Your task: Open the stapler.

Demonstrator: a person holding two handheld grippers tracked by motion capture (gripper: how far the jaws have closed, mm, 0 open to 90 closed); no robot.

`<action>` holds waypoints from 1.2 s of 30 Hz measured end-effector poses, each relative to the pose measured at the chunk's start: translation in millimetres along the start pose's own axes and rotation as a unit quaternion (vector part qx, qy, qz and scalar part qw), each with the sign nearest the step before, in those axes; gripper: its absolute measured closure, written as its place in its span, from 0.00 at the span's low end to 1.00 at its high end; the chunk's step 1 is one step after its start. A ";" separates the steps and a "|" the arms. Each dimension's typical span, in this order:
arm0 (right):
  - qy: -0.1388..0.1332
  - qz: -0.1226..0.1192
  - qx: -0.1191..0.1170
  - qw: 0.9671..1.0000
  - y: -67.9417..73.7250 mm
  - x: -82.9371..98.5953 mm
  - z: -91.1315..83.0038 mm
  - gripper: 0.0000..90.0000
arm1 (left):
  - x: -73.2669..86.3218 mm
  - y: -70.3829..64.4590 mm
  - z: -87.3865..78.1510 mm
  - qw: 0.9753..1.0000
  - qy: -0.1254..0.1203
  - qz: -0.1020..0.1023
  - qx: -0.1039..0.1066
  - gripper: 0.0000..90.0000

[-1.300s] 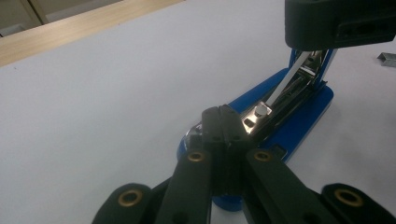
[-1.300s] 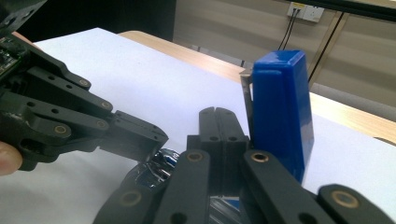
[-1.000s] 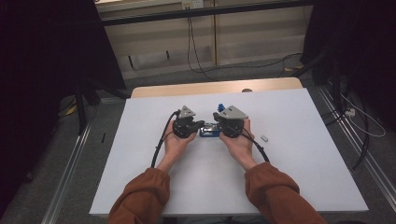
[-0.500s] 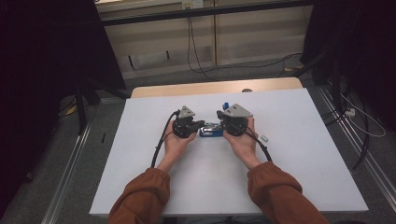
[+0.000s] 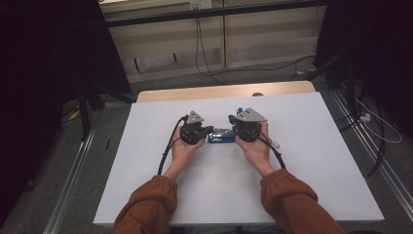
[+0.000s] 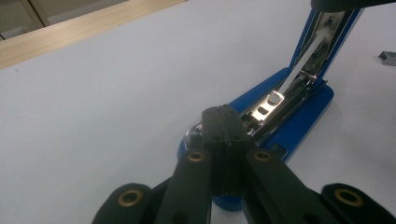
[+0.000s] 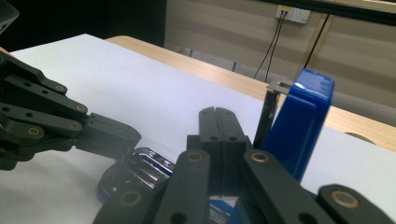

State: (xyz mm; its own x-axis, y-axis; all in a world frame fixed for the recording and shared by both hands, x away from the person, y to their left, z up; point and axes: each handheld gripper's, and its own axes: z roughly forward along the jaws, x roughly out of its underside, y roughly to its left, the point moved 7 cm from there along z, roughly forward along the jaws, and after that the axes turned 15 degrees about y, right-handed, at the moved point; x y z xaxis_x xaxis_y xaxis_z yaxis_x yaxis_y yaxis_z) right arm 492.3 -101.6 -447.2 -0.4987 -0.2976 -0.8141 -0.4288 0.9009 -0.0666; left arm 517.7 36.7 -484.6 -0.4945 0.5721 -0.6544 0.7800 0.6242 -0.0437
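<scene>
White tabletop (image 5: 146,185) under dim light, with a pale wooden edge at its far side and cables hanging on the wall behind. I hold one gripper in each hand, both meeting at a blue stapler (image 5: 220,136) that lies at the middle of the tabletop. My left gripper (image 6: 222,122) has its jaws together, pressing down on the front end of the stapler's base, by the shiny metal plate. My right gripper (image 7: 218,122) also has its jaws together, resting beside the blue top arm (image 7: 299,122), which is swung up to stand nearly upright, leaving the metal staple channel (image 6: 306,60) exposed. A small strip of staples (image 6: 387,56) lies on the tabletop just beyond the stapler. To do this step well, I judge I should hold the base pinned flat with the left while the right steadies the raised arm, so the stapler neither slides nor snaps shut before staples go in
</scene>
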 end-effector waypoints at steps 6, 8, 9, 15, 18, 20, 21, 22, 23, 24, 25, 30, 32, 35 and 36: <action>0.002 0.004 -0.006 1.000 -1.1 0.7 -1.3 1.00 | 0.1 -0.1 0.0 1.000 -0.001 -0.001 -0.001 1.00; 0.002 0.006 -0.004 1.000 -2.9 1.1 -1.8 1.00 | 0.1 0.0 0.1 1.000 -0.002 -0.003 0.001 1.00; 0.002 0.009 -0.005 1.000 -4.2 1.5 -2.2 1.00 | 0.1 0.0 0.1 1.000 -0.002 -0.003 0.001 1.00; -0.002 0.019 0.005 1.000 -16.1 2.9 -7.3 1.00 | 0.3 0.0 0.0 1.000 -0.001 -0.001 0.001 1.00; -0.001 0.023 0.005 1.000 -20.4 4.6 -9.9 1.00 | 0.4 0.0 0.0 1.000 0.000 -0.001 0.001 1.00; -0.001 0.024 0.005 1.000 -22.9 5.4 -11.2 1.00 | 0.4 0.0 0.0 1.000 0.000 -0.002 0.001 1.00; -0.001 0.026 0.007 1.000 -24.0 5.7 -11.6 1.00 | 0.4 0.0 0.0 1.000 0.000 -0.002 0.001 1.00; -0.001 0.028 0.005 1.000 -24.7 6.0 -11.9 1.00 | 0.4 0.0 0.0 1.000 0.000 -0.002 0.001 1.00; -0.001 0.032 0.003 0.999 -25.5 6.3 -12.1 1.00 | 0.4 -0.1 0.0 1.000 0.000 -0.002 0.001 1.00; 0.000 0.035 0.003 0.999 -26.0 6.7 -12.3 1.00 | 0.4 -0.1 0.0 1.000 0.000 -0.002 0.001 1.00; 0.000 0.034 0.002 0.999 -26.1 6.8 -12.4 1.00 | 0.3 0.2 0.0 1.000 0.000 -0.004 0.001 1.00; -0.002 0.037 0.000 0.999 -26.4 7.0 -12.5 1.00 | 0.3 0.0 0.0 1.000 0.000 -0.004 0.001 1.00; 0.000 0.036 0.002 0.999 -26.9 7.2 -12.9 1.00 | 0.4 0.0 0.0 1.000 0.000 -0.004 0.001 1.00; 0.001 0.040 0.005 0.999 -30.3 9.3 -13.5 1.00 | 0.3 -0.2 0.1 1.000 0.000 -0.004 0.001 1.00; 0.001 0.040 0.007 0.999 -32.0 10.5 -13.7 1.00 | 0.4 -0.2 0.0 1.000 0.000 -0.004 0.001 1.00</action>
State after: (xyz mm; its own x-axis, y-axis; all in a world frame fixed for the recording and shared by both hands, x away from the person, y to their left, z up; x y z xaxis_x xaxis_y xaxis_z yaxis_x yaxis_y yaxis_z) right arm 490.4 -137.9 -445.7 -0.5330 -0.2250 -0.8157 -0.3763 0.9265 -0.0096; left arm 517.4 36.8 -484.9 -0.5007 0.5678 -0.6534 0.7769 0.6276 -0.0500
